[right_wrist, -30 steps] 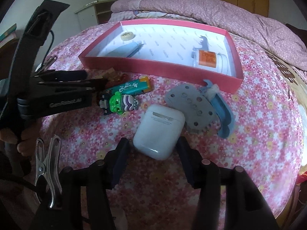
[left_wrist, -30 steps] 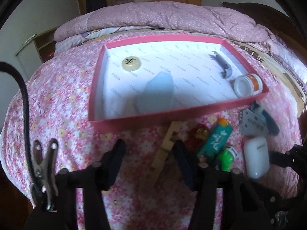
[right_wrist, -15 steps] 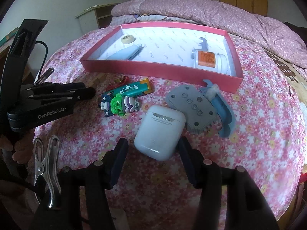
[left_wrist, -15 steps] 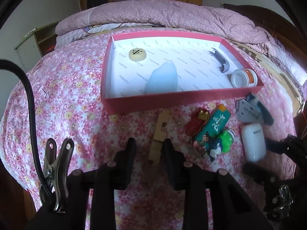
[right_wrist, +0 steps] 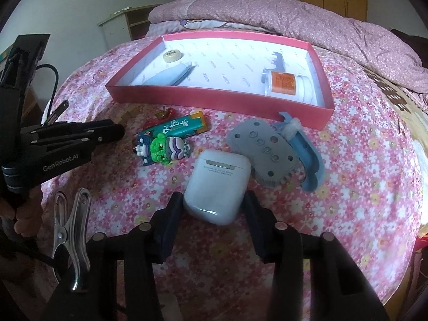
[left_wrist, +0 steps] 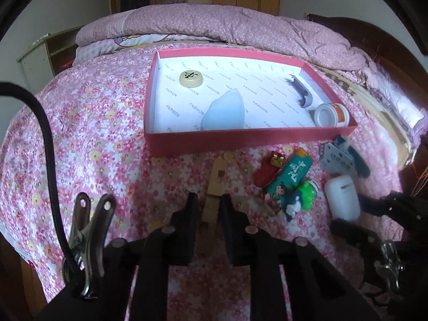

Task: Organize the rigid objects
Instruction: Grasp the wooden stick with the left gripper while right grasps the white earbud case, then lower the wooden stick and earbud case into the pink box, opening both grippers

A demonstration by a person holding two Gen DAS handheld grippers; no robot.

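Floral bedspread (left_wrist: pixel 88 133): only the left view shows the left gripper (left_wrist: pixel 209 207) clamping a wooden block (left_wrist: pixel 215 187), while the right gripper (right_wrist: pixel 212 208) closes around the white earbud case (right_wrist: pixel 216 184)

Your left gripper's black fingers (left_wrist: pixel 193 214) cover the near end of the pale wooden notched piece (left_wrist: pixel 217 179). The pink cardboard tray's front wall (left_wrist: pixel 251 140) hides the base of the light blue soft tube (left_wrist: pixel 224 112). Your right gripper's fingers (right_wrist: pixel 171 214) cover the lower flanks of the white glossy earbud case (right_wrist: pixel 217 184); contact is unclear. The red charm (right_wrist: pixel 160 117) sits half behind the teal lighter (right_wrist: pixel 176 127).
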